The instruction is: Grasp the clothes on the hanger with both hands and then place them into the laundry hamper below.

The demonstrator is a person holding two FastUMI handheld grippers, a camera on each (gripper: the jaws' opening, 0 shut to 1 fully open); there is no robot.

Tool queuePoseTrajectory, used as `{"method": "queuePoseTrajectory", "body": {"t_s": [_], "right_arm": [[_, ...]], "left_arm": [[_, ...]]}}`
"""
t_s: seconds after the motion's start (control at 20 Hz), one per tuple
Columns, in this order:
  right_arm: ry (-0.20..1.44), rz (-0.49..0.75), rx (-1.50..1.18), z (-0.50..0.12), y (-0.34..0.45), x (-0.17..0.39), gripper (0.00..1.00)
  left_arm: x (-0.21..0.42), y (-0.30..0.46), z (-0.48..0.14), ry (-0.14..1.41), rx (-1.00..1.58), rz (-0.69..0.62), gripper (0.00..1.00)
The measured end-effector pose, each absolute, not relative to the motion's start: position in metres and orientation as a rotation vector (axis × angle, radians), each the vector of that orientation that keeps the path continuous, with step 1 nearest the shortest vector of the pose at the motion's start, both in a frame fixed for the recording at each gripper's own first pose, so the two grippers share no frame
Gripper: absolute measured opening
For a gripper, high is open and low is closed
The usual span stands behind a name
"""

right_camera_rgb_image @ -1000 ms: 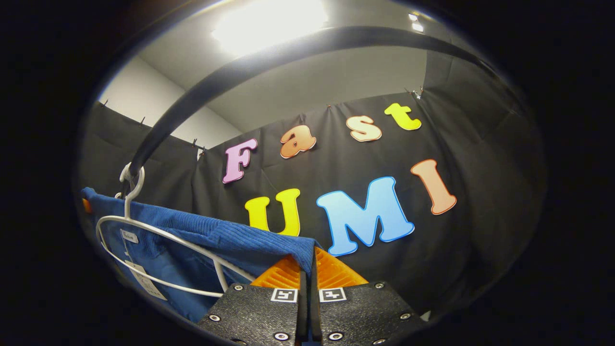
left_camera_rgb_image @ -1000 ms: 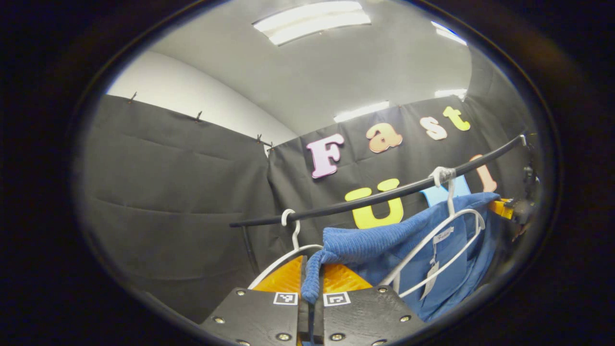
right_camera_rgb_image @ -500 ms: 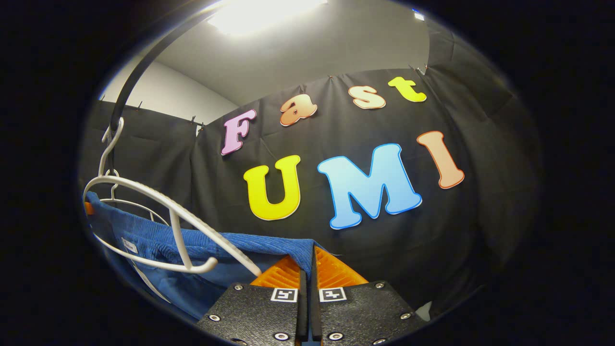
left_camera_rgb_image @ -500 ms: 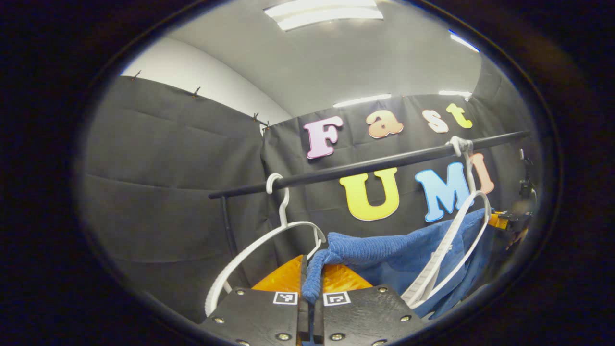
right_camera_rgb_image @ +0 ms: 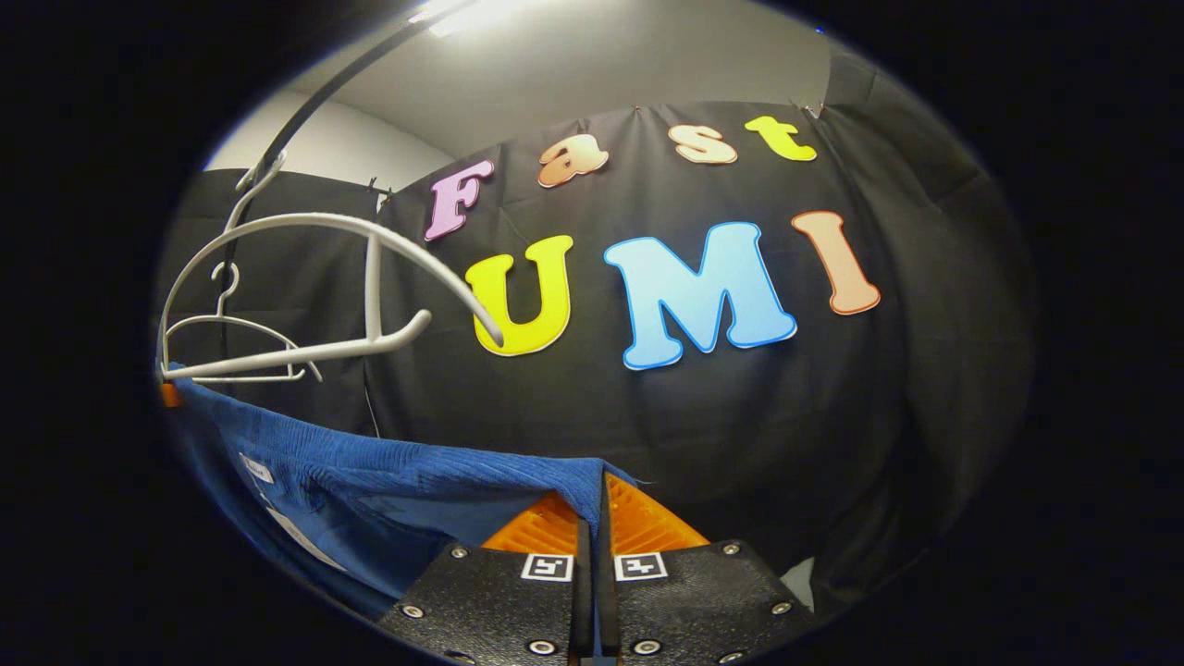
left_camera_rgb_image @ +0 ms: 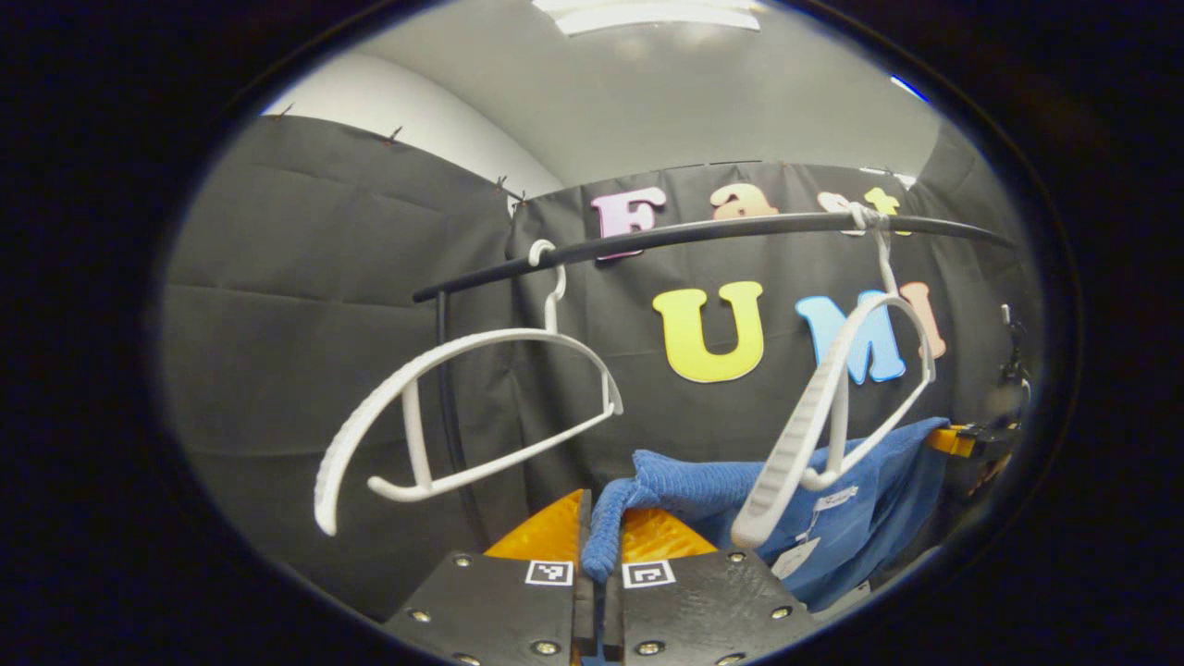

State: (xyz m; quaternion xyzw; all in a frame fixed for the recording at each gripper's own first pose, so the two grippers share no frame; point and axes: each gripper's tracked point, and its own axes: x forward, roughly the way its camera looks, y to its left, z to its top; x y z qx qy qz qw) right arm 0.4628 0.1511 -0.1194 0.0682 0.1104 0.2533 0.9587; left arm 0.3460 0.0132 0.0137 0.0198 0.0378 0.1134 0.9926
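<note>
A blue corduroy garment (left_camera_rgb_image: 823, 499) hangs stretched between my two grippers, below the hangers. My left gripper (left_camera_rgb_image: 597, 541) is shut on its bunched left end, at the bottom of the left gripper view. In the right gripper view the same blue garment (right_camera_rgb_image: 370, 481) runs leftward from my right gripper (right_camera_rgb_image: 592, 518), which is shut on its corner. Two white hangers (left_camera_rgb_image: 462, 407) (left_camera_rgb_image: 832, 407) hang bare on the black rail (left_camera_rgb_image: 721, 231) above the cloth. The near hanger (right_camera_rgb_image: 324, 287) swings free in the right gripper view. The other gripper (left_camera_rgb_image: 971, 439) shows at the garment's far end.
A vertical black post (left_camera_rgb_image: 449, 388) holds the rail at its left end. White tags (left_camera_rgb_image: 800, 555) dangle from the garment. A black cloth wall (right_camera_rgb_image: 879, 416) closes the booth behind the rail. A second, smaller hanger (right_camera_rgb_image: 231, 324) hangs farther along the rail.
Both grippers have moved down with the garment. The garment has come off the right hanger, which now swings bare; the rail and hangers have risen in both views.
</note>
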Motion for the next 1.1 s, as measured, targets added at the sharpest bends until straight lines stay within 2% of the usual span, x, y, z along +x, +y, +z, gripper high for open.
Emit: {"method": "queuePoseTrajectory", "body": {"t_s": [0.05,0.1,0.15,0.2,0.25,0.3,0.35,0.4,0.45,0.6,1.05,1.1], "right_arm": [[0.233,0.513,0.136,-0.121,0.149,0.453,0.02],[0.238,0.511,0.130,-0.123,0.146,0.443,0.02],[0.242,0.509,0.123,-0.123,0.143,0.434,0.02],[0.244,0.507,0.116,-0.121,0.141,0.426,0.02],[0.243,0.503,0.113,-0.119,0.137,0.417,0.02],[0.242,0.500,0.114,-0.116,0.134,0.409,0.02],[0.240,0.499,0.117,-0.114,0.131,0.396,0.02],[0.238,0.497,0.119,-0.110,0.128,0.385,0.02],[0.237,0.497,0.119,-0.107,0.126,0.372,0.02],[0.229,0.500,0.118,-0.092,0.123,0.337,0.02],[0.157,0.537,0.176,-0.031,0.138,0.235,0.02],[0.159,0.543,0.176,-0.029,0.141,0.225,0.02]], "left_arm": [[0.338,0.014,0.007,0.084,0.037,0.229,0.09],[0.332,0.013,0.002,0.087,0.038,0.227,0.04],[0.323,0.012,0.000,0.091,0.036,0.224,0.04],[0.314,0.010,-0.001,0.090,0.031,0.219,0.09],[0.306,0.008,-0.003,0.091,0.024,0.214,0.09],[0.299,0.007,-0.005,0.089,0.015,0.206,0.04],[0.292,0.004,-0.005,0.089,0.007,0.197,0.09],[0.285,0.002,-0.006,0.088,-0.003,0.190,0.04],[0.278,-0.001,-0.009,0.089,-0.010,0.178,0.09],[0.256,-0.011,-0.011,0.090,-0.007,0.139,0.04],[0.194,-0.062,0.025,0.020,-0.057,-0.020,0.04],[0.190,-0.068,0.026,0.010,-0.060,-0.033,0.00]]}}
